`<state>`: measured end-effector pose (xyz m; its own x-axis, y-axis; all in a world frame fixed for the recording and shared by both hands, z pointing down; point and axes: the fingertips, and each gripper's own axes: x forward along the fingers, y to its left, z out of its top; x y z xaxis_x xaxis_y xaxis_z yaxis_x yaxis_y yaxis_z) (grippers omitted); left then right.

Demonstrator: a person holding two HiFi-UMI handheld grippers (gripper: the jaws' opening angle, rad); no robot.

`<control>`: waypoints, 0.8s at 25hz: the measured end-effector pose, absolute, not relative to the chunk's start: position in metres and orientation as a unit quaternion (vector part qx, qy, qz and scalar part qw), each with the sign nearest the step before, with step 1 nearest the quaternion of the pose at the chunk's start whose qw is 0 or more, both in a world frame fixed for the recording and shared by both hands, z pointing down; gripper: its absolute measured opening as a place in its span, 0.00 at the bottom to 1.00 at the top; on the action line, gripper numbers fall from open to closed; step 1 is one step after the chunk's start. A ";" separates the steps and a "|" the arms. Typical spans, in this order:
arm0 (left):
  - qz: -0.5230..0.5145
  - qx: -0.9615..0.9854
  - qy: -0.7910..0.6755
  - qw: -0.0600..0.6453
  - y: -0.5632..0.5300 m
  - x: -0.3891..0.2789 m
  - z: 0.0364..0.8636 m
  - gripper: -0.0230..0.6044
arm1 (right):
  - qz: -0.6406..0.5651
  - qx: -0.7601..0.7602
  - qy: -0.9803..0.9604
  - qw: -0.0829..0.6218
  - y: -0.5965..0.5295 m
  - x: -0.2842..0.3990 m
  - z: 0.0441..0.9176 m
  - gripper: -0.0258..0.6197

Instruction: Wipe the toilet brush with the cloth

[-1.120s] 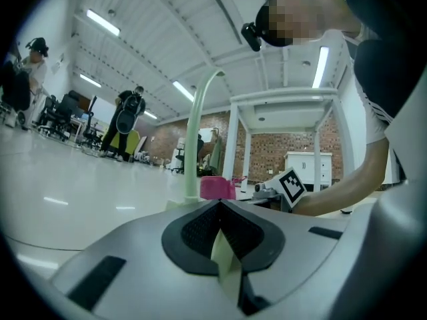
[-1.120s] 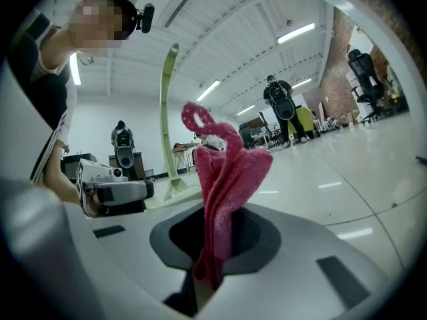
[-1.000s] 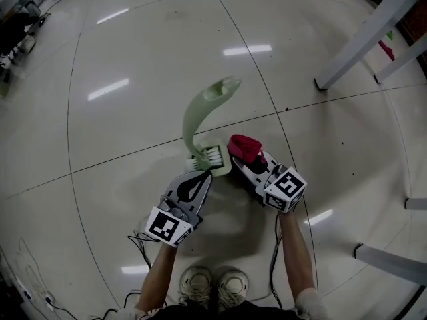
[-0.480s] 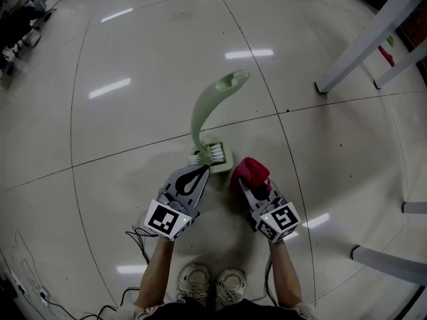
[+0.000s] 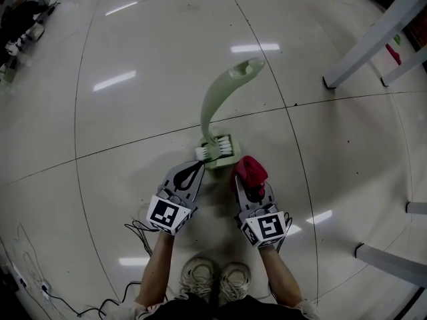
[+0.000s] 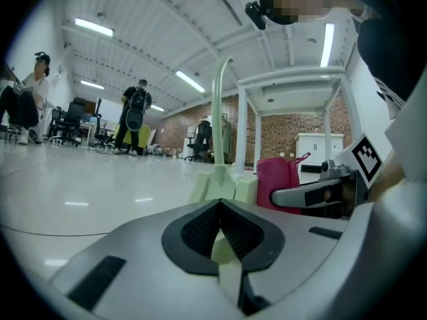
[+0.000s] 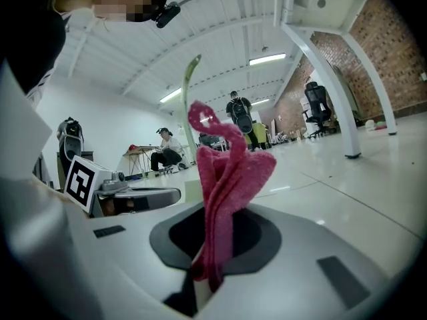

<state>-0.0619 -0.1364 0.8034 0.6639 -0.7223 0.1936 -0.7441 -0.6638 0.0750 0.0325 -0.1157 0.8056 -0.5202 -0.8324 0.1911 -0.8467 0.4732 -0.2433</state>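
Note:
A pale green toilet brush [image 5: 217,151] rests with its bristled head on the floor, and its curved handle [image 5: 230,85] rises away from me. My left gripper [image 5: 197,170] is shut on a pale green edge of the brush's head, which shows between the pads [image 6: 223,245]. The red cloth [image 5: 250,171] sticks up bunched from my right gripper [image 5: 245,187], which is shut on it just right of the brush head. In the right gripper view the cloth [image 7: 227,179] stands upright in the jaws, with the brush handle [image 7: 189,99] behind it.
White table legs [image 5: 367,39] stand at the upper right, and more legs [image 5: 393,262] at the lower right. My shoes [image 5: 213,279] and cables [image 5: 140,235] lie just behind the grippers. People and office chairs [image 6: 137,122] are far off across the glossy floor.
My right gripper has drawn the cloth back from beside the brush head toward me. The left gripper has sunk a little with the brush, whose handle now leans more to the right.

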 end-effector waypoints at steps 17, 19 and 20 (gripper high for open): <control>0.056 0.884 -0.459 0.074 -0.133 -0.126 0.792 0.04 | 0.093 0.460 -0.878 0.096 -0.106 -0.063 0.812 0.09; 0.053 0.883 -0.460 0.076 -0.133 -0.130 0.791 0.04 | 0.087 0.453 -0.883 0.089 -0.107 -0.068 0.808 0.09; 0.048 0.884 -0.458 0.078 -0.133 -0.131 0.790 0.04 | 0.080 0.456 -0.883 0.075 -0.108 -0.067 0.802 0.09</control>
<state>-0.1305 -0.1331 0.7896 0.5763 -0.8023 0.1554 -0.8172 -0.5688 0.0935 -0.0674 -0.1080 0.8022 -0.5734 -0.7933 0.2048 -0.8171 0.5719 -0.0726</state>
